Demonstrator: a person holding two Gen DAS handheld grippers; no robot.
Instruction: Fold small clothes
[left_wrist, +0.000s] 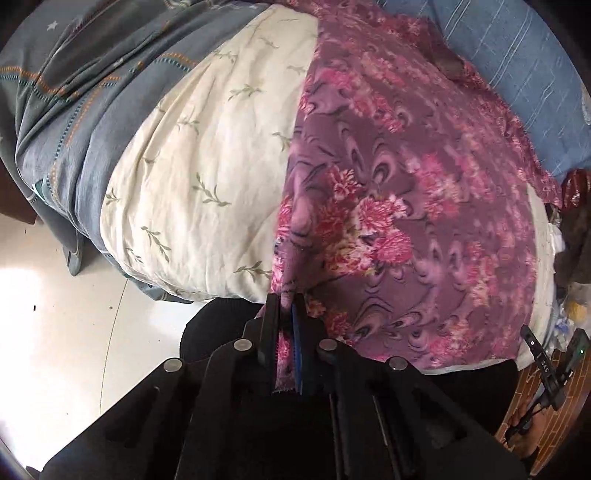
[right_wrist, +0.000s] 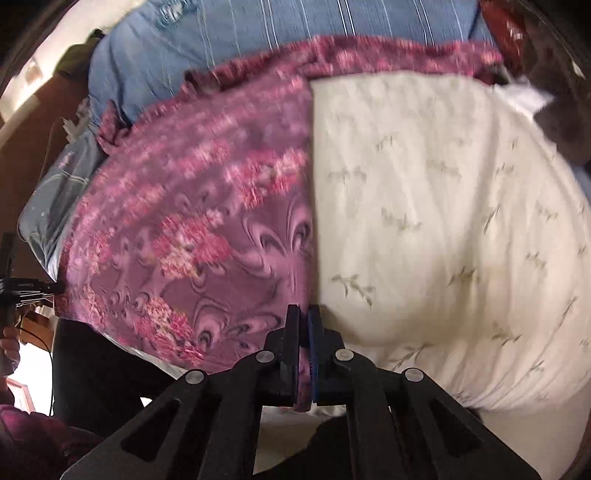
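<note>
Both the left gripper (left_wrist: 286, 306) and right gripper (right_wrist: 303, 314) clench the purple floral cloth (left_wrist: 406, 206); no legible writing.

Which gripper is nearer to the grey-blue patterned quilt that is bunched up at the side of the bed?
Left. The left gripper grips the purple floral fleece cloth at its edge nearest the grey-blue quilt; the right gripper grips its opposite edge.
</note>
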